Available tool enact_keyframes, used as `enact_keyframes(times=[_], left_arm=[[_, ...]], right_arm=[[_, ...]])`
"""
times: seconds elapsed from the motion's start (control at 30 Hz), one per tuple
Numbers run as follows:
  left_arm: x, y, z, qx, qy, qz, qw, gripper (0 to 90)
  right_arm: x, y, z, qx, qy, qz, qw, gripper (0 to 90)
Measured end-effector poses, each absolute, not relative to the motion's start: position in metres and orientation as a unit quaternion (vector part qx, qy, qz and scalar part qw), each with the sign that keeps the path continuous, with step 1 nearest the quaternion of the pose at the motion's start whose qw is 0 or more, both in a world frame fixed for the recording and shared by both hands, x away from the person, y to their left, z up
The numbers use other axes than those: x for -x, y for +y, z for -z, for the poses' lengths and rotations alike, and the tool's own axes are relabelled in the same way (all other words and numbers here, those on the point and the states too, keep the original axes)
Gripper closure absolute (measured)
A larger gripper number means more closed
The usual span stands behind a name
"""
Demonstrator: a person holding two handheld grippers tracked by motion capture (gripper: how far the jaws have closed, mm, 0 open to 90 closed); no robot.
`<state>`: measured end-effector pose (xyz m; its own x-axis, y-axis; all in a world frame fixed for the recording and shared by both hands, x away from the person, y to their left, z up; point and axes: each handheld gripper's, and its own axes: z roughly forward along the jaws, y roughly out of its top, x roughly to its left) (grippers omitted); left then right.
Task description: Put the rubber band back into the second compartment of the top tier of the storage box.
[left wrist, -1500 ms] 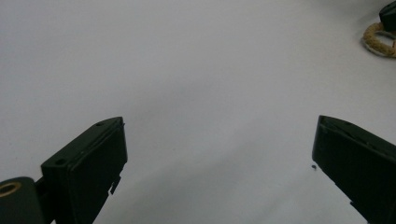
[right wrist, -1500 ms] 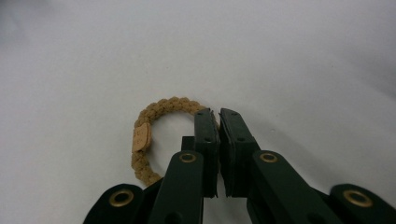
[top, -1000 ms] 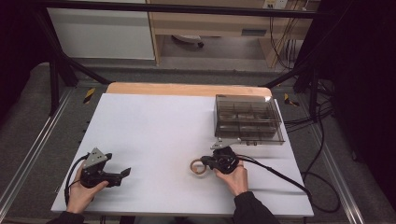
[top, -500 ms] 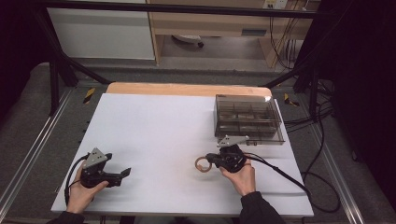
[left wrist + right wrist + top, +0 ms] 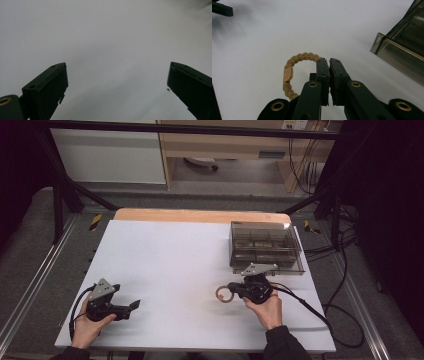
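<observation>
A tan braided rope ring (image 5: 223, 294) with a small flat tag (image 5: 288, 74) hangs from my right gripper (image 5: 234, 290), whose jaws are shut on one side of the loop (image 5: 298, 58). In the right gripper view the jaw tips (image 5: 329, 60) pinch the braid just above the white table. My left gripper (image 5: 134, 305) rests in a hand at the table's front left, pointing right, far from the ring. Its jaws (image 5: 117, 66) stand wide open over bare white surface with nothing between them.
A smoky transparent compartment box (image 5: 265, 248) stands at the back right of the white table (image 5: 175, 250), just beyond my right gripper; its corner (image 5: 404, 47) shows to that gripper's right. Cables trail off both grippers. A wooden strip (image 5: 200, 215) runs along the table's far edge.
My right gripper has carried the rope ring a little to the right, closer to the box. The left gripper has stayed where it was, still open.
</observation>
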<state>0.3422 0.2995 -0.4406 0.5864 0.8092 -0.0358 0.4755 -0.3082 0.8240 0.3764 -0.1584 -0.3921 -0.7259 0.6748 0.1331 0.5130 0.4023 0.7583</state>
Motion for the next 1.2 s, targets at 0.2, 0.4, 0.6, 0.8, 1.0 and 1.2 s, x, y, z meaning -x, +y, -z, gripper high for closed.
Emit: enact_keyframes(times=[0.2,0.4,0.6,0.8,1.0,1.2], left_arm=[[-0.342,0.300,0.441,-0.786,0.409,-0.198,0.420,2.6],[-0.342,0.299,0.441,-0.786,0.409,-0.198,0.419,2.6],[-0.342,0.299,0.441,-0.786,0.409,-0.198,0.420,2.6],[-0.342,0.299,0.441,-0.786,0.409,-0.198,0.419,2.6],[-0.342,0.299,0.441,-0.786,0.409,-0.198,0.419,2.6],[-0.342,0.299,0.441,-0.786,0.409,-0.198,0.419,2.6]], right_arm=[[-0.373,-0.171,0.385,-0.363,0.828,-0.416,0.103,86.8],[-0.371,-0.181,0.381,-0.369,0.824,-0.416,0.110,86.8],[-0.369,-0.193,0.375,-0.375,0.819,-0.418,0.118,86.8],[-0.368,-0.202,0.368,-0.379,0.816,-0.417,0.127,86.9],[-0.369,-0.209,0.362,-0.385,0.812,-0.418,0.134,86.8],[-0.371,-0.217,0.358,-0.394,0.806,-0.420,0.140,86.8]])
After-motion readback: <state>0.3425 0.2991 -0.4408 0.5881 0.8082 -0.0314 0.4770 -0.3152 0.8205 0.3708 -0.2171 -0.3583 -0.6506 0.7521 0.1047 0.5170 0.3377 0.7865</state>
